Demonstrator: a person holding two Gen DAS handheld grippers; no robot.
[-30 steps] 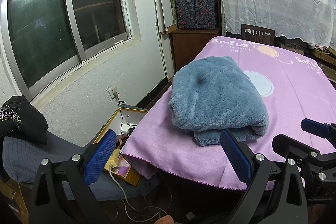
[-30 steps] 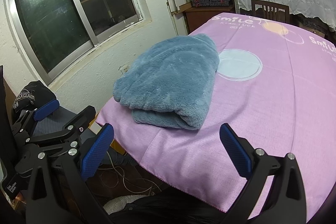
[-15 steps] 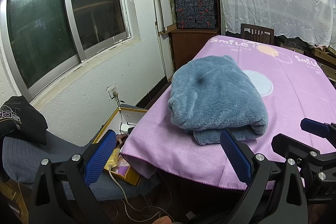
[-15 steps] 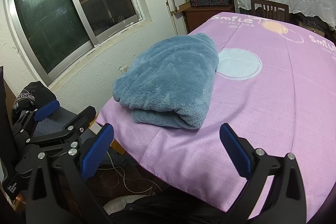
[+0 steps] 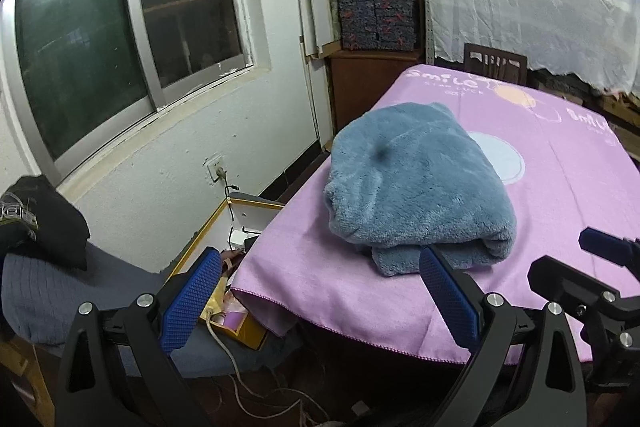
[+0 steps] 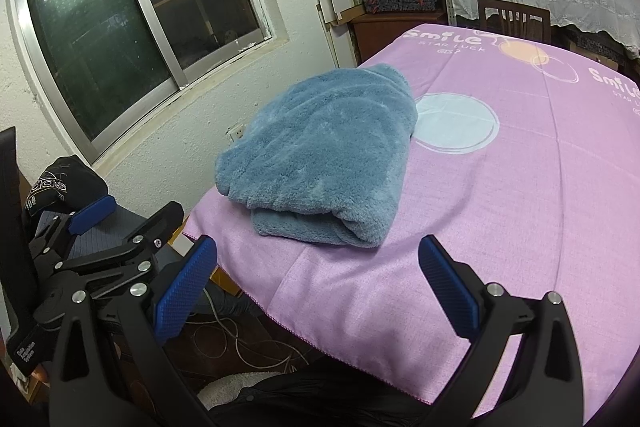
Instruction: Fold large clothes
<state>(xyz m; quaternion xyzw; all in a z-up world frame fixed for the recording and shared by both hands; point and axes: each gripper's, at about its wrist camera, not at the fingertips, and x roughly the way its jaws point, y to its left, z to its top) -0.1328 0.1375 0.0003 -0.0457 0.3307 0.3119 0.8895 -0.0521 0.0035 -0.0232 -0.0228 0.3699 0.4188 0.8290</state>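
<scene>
A fluffy blue-grey garment [image 5: 416, 183] [image 6: 324, 163] lies folded into a thick bundle near the left front corner of a table covered with a pink cloth [image 5: 560, 211] [image 6: 520, 195]. My left gripper [image 5: 320, 299] hangs open off the table's front left corner, short of the bundle, with nothing between its blue pads. My right gripper [image 6: 316, 287] stands open over the front edge, just in front of the bundle, also with nothing in it. In the right wrist view the left gripper [image 6: 92, 247] shows at the lower left.
A white wall with a window [image 5: 120, 47] runs along the left. Below it sit an open yellow-edged box [image 5: 236, 227], cables and a grey seat with a black cap [image 5: 36, 219]. A wooden chair [image 5: 496, 63], stacked boxes [image 5: 376, 15] and a lace curtain stand behind the table.
</scene>
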